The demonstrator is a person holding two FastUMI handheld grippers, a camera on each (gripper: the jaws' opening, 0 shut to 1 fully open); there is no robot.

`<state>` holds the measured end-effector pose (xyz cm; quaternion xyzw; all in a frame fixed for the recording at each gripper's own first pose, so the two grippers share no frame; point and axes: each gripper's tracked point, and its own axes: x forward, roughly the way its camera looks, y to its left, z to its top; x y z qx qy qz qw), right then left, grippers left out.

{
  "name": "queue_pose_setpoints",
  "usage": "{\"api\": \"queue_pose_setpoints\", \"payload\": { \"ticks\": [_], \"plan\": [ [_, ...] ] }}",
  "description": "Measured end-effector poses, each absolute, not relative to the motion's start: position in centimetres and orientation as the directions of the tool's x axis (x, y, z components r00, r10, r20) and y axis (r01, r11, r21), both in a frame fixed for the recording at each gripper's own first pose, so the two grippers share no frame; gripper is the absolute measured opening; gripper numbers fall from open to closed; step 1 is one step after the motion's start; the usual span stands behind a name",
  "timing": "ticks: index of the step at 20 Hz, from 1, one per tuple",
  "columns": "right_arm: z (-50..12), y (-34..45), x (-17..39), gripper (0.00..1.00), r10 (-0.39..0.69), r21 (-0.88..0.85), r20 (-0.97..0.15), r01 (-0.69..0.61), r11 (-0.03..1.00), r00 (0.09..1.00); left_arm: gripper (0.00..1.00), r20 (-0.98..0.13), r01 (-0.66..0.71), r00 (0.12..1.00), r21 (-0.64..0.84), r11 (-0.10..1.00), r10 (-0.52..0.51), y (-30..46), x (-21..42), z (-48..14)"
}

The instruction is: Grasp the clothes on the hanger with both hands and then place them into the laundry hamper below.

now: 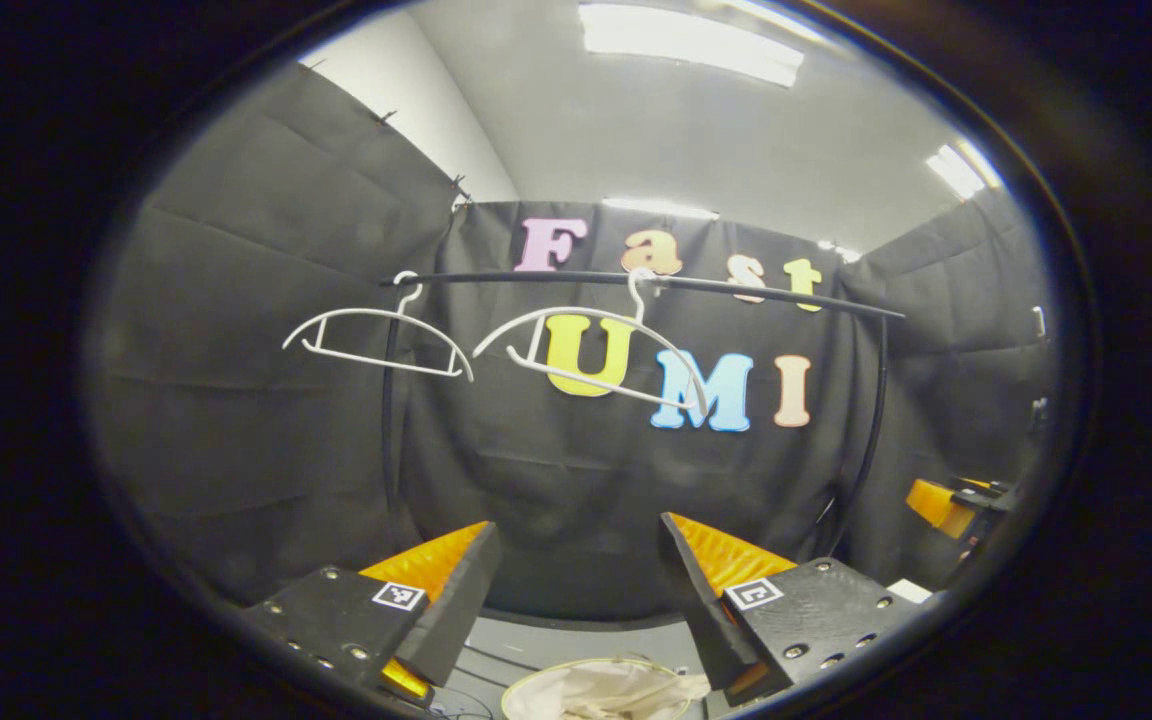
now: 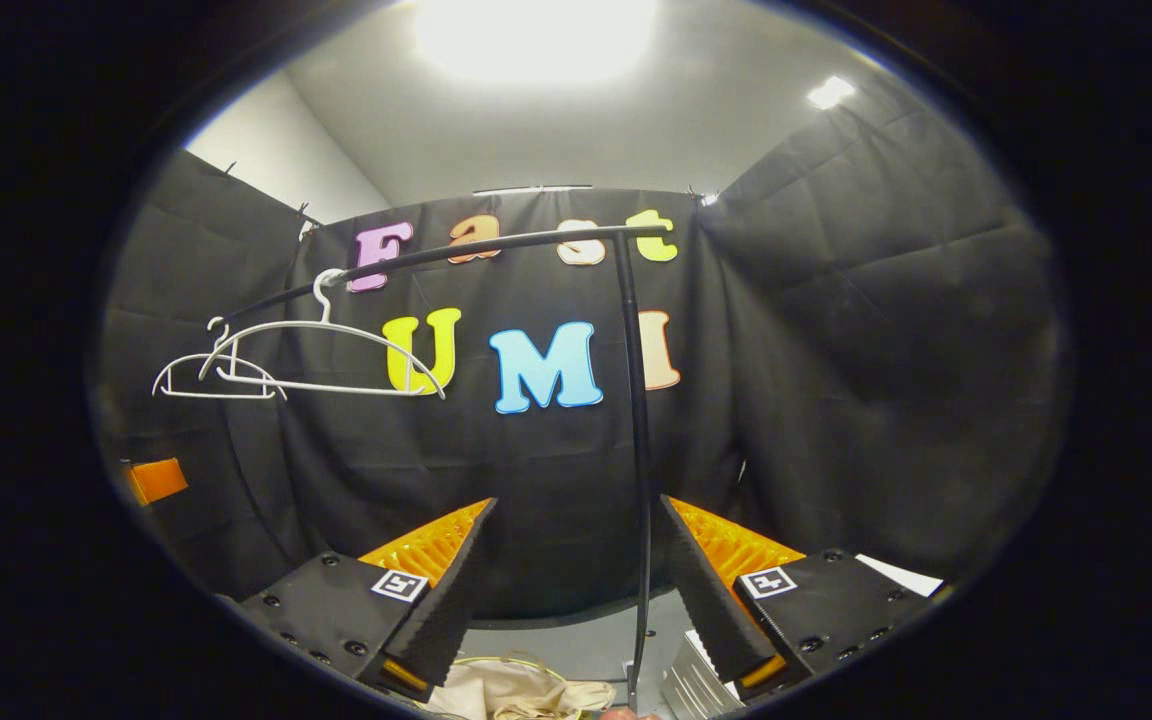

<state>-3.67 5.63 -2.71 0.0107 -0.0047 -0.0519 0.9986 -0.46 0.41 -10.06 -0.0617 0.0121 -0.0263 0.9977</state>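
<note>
Black cloth walls close you in on all sides, with a pale ceiling and bright lights overhead. Across the back runs a dark clothes rail on thin uprights, and two white hangers hang from it, both bare: one hanger toward the left end and a second hanger nearer the middle.

Your left gripper has its fingers spread wide apart with nothing between them; the same goes for your right gripper.

Below, in the left gripper view, you can see the round rim of the laundry hamper with pale clothes bunched inside it. The right gripper view catches the same cream fabric at its bottom edge, plus the rail's right upright running down close in front of you. In the left gripper view, your other gripper sits at the far right edge.
</note>
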Motion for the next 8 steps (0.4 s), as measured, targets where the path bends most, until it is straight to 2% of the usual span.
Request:
{"api": "queue_pose_setpoints", "payload": {
  "ticks": [8],
  "plan": [
    [-3.3, 5.0, -4.3, 0.97, -0.122, 0.014, 0.001, 0.122, 0.992, 0.992, 0.92, -0.018, 0.071, 0.997, -0.116, 0.991, -0.073, 0.11, -0.99, -10.26]
  ]
}}
